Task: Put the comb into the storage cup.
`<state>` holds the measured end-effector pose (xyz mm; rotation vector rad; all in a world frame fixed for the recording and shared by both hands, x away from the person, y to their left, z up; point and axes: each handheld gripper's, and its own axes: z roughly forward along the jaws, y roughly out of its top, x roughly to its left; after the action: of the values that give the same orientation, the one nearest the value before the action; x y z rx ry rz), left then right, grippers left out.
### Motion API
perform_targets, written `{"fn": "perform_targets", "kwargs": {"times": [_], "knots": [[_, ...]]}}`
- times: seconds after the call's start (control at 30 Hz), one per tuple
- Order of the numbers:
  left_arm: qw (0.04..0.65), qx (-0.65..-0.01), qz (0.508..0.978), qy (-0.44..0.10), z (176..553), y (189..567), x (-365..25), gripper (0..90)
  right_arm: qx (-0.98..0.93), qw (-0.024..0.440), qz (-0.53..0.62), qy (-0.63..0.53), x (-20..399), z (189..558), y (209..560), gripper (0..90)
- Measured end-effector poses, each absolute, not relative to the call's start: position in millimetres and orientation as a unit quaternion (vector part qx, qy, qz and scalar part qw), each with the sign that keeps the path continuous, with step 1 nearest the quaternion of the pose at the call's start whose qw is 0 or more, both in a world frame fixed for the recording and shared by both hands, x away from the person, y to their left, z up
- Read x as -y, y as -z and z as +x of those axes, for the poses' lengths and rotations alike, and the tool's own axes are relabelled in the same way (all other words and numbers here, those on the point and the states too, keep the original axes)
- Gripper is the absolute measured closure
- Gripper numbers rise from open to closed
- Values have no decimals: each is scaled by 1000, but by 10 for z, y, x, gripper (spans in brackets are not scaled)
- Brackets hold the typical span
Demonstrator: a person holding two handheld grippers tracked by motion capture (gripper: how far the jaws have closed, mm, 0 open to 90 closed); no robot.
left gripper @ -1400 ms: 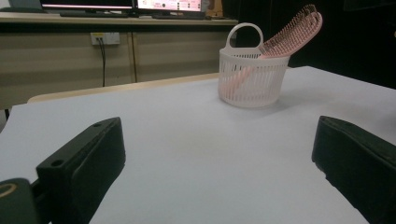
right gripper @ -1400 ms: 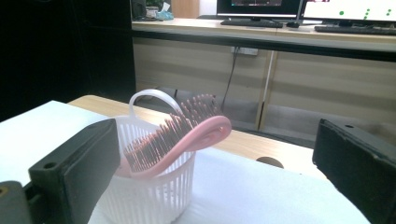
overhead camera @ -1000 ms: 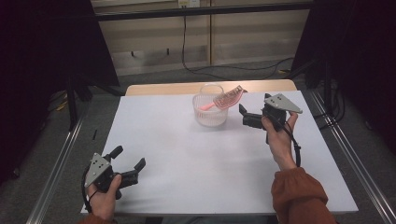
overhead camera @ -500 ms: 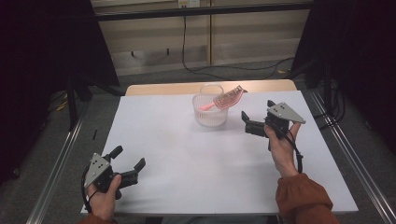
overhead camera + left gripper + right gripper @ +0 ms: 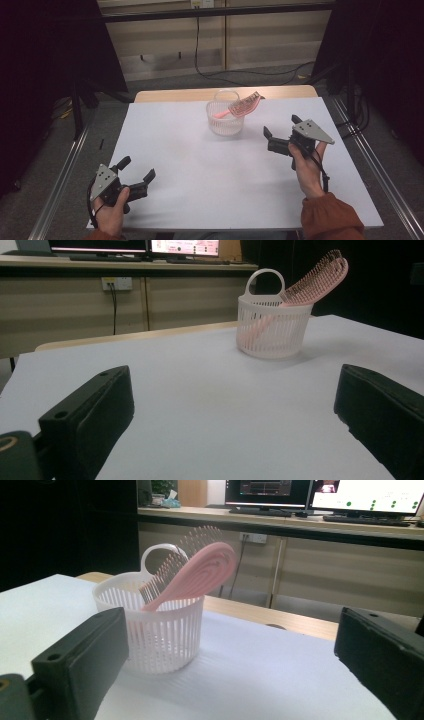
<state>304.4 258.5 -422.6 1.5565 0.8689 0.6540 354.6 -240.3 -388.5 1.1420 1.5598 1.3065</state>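
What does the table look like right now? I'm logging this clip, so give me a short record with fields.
surface: white table
basket: small white slatted basket, upright, far middle of table
brush: pink hairbrush leaning in basket, head out over the rim
left gripper: open, near left corner, holds nothing
right gripper: open, right of basket, apart from it, holds nothing
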Motion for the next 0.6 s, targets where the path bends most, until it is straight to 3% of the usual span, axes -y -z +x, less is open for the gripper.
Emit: {"fn": "perform_targets", "kwargs": {"times": [0.6], "knots": [[582,-371,668,-279,3035,4220,-2583,27,-612,405,442,-516,2474,3279,3962,0]]}}
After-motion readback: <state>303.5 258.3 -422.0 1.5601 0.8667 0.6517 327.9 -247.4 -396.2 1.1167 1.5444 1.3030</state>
